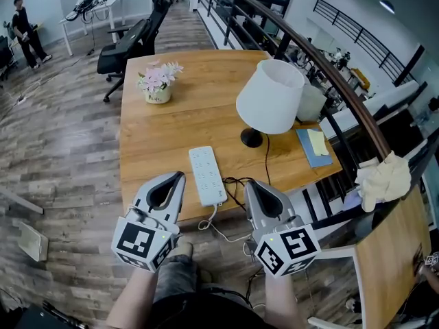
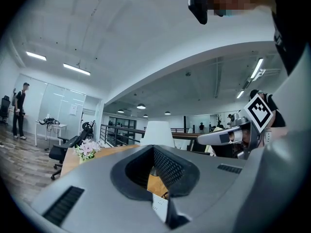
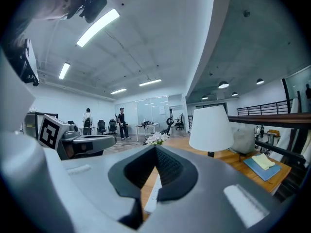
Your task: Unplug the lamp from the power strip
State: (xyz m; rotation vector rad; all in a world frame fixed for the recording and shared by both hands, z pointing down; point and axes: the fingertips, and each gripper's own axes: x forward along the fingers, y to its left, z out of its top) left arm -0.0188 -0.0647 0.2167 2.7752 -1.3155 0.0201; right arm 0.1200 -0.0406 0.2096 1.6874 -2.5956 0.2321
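A lamp with a white shade (image 1: 271, 96) and black base (image 1: 252, 138) stands on the wooden table (image 1: 164, 139). Its black cord (image 1: 267, 160) runs down to a loop beside the near end of a white power strip (image 1: 207, 175). My left gripper (image 1: 181, 175) hovers shut just left of the strip, holding nothing. My right gripper (image 1: 248, 183) is shut and empty just right of the cord loop. From the left gripper (image 2: 154, 148) I see the lamp (image 2: 156, 132) and a sliver of the strip (image 2: 159, 208). Ahead of the right gripper (image 3: 156, 147) are the lamp (image 3: 211, 127) and the strip (image 3: 151, 198).
A pot of pink flowers (image 1: 158, 81) sits at the table's far left. A blue notebook with a yellow note (image 1: 314, 146) lies right of the lamp. A railing (image 1: 329, 74) runs along the right side, with a crumpled cloth (image 1: 384, 177) by it. A black office chair (image 1: 130, 43) stands beyond the table.
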